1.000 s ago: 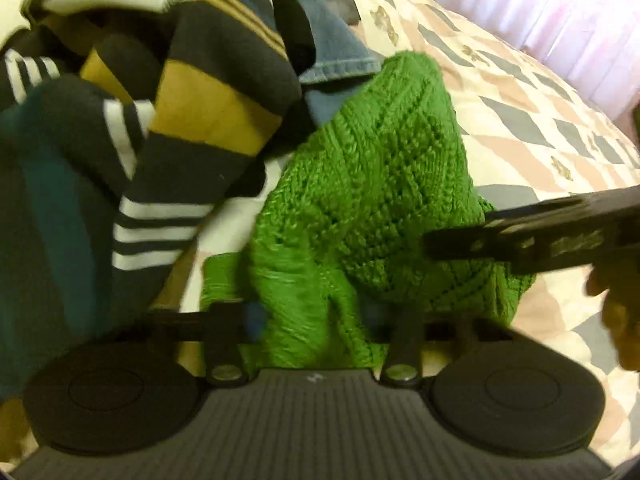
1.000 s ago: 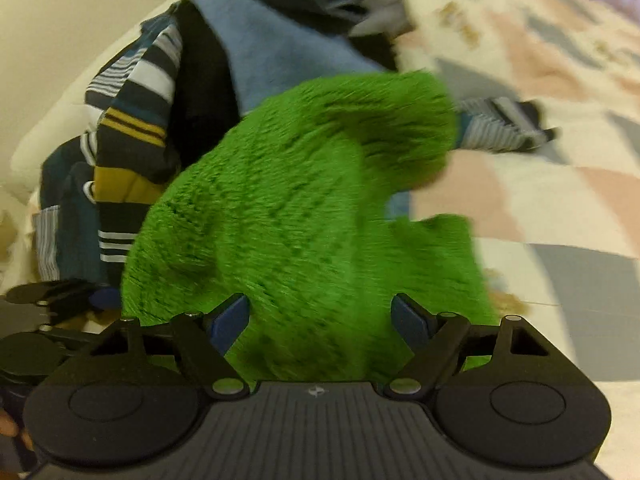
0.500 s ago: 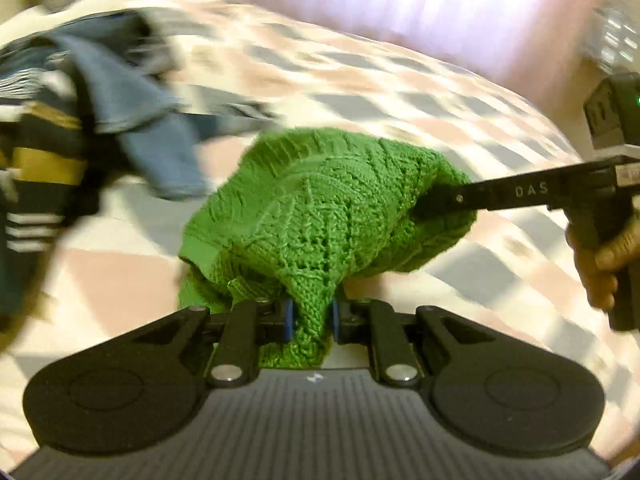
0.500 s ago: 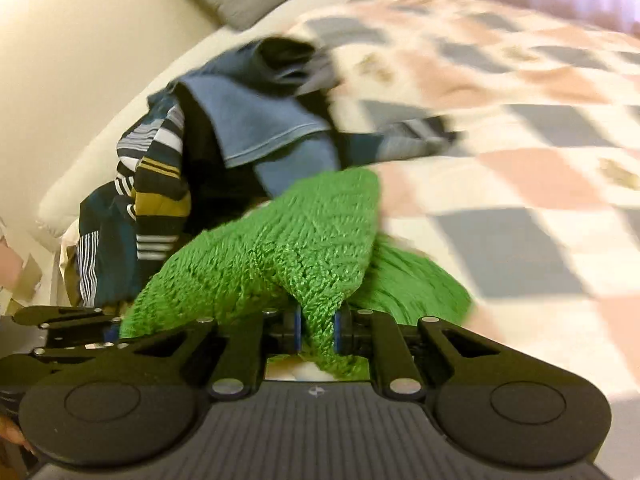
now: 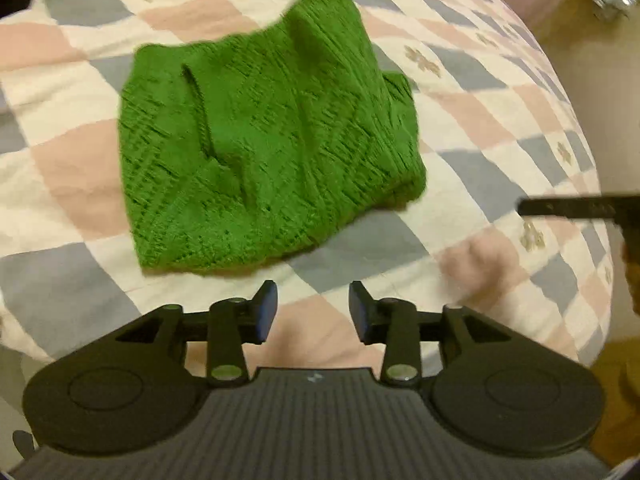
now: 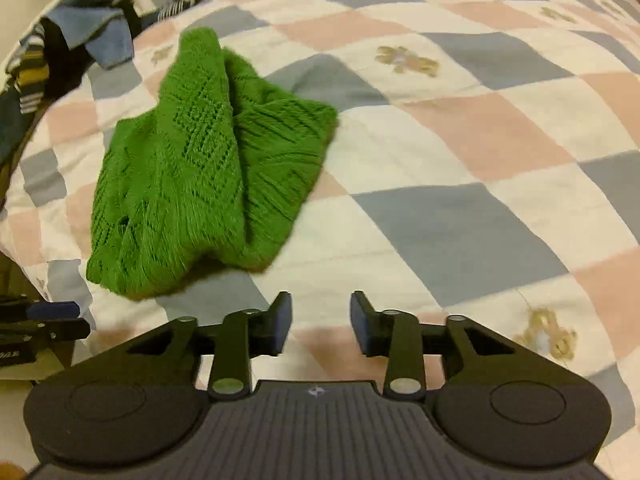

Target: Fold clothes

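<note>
Sweater [image 5: 264,152], green knit, lies crumpled on the quilt [image 5: 500,112], free of both tools, its long axis running roughly away from the jaws. Left gripper [image 5: 312,312] sits just short of its near hem, jaws wide and empty. Right gripper [image 6: 320,324], also wide and empty, has it ahead-left and looks slightly farther off.

A home bedroom. A bed is covered by a checked quilt [image 6: 460,128] in pink, grey and cream squares. A heap of unfolded clothes [image 6: 60,52] lies at its far edge.
</note>
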The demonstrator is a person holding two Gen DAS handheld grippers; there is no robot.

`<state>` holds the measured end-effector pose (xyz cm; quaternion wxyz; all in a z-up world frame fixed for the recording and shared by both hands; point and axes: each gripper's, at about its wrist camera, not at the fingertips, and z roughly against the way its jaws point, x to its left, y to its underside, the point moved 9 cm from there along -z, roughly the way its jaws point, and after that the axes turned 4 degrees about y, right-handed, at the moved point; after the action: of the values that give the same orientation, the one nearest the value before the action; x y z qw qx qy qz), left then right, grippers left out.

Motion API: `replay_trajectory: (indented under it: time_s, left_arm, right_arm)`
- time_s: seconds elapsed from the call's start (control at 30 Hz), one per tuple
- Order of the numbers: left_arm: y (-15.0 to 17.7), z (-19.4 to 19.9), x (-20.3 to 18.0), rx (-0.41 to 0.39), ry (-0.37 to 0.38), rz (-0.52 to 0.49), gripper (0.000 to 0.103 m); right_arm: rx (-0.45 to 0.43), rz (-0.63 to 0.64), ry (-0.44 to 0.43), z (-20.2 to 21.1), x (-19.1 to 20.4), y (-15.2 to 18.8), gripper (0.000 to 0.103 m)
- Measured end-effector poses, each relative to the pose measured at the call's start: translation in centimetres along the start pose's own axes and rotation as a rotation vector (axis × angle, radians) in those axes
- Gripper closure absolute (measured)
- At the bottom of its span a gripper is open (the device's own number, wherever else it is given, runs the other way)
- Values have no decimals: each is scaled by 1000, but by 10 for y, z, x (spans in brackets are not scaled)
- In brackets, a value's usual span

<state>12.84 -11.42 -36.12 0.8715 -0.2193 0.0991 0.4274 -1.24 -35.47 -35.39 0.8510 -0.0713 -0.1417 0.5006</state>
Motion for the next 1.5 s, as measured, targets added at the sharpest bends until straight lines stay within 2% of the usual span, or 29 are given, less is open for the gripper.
replay_trajectory:
  time_s: [0.13, 0.17, 0.2, 0.33, 0.53, 0.67, 0.83, 0.87, 0.9, 0.97, 1.0, 1.1, 1.2, 1.4, 1.5]
  left_arm:
    - [-28, 3, 9, -91, -25, 71, 54]
    - [-35, 1, 13, -112, -29, 80, 46]
    - [-37, 2, 15, -125, -42, 81, 43]
    - [-62, -15, 28, -132, -39, 69, 46]
    - [-124, -31, 53, -182, -8, 22, 47]
    - [-161, -50, 78, -175, -3, -22, 47]
    - [-186, -82, 88, -102, 24, -135, 44]
    - [-186, -90, 88, -76, 37, -156, 52]
    - [-184, -96, 88, -49, 44, -175, 72]
    - [-177, -103, 85, 11, 70, -201, 96]
    - [-173, -98, 82, 18, 105, -204, 96]
    - [-162, -69, 70, 34, 240, -178, 97]
    - [-158, -34, 62, 19, 336, -164, 97]
    - [-169, -31, 77, 84, 360, -111, 96]
    - [-177, -32, 78, 110, 379, -110, 97]
  right_arm:
    - [-54, 14, -56, 5, 18, -8, 62]
    - [-70, 16, -75, 6, 25, -12, 61]
    - [-90, 17, -96, 6, 34, -18, 59]
    - [-152, 18, -136, -6, 67, -43, 56]
    - [-188, -113, -143, -30, 74, -96, 56]
    - [-226, -193, -121, -36, 74, -122, 56]
    - [-192, -288, -94, -52, 79, -108, 56]
    - [-178, -305, -88, -56, 80, -103, 56]
    - [-167, -320, -80, -59, 81, -97, 56]
    - [-148, -348, -63, -63, 81, -84, 56]
    - [-146, -354, -51, -63, 82, -78, 56]
    - [-168, -296, -12, -53, 92, -65, 56]
    - [-193, -187, -17, -46, 119, -58, 56]
    - [-213, 70, -94, -66, 209, -56, 56]
    - [-276, 169, -47, -91, 245, -63, 52]
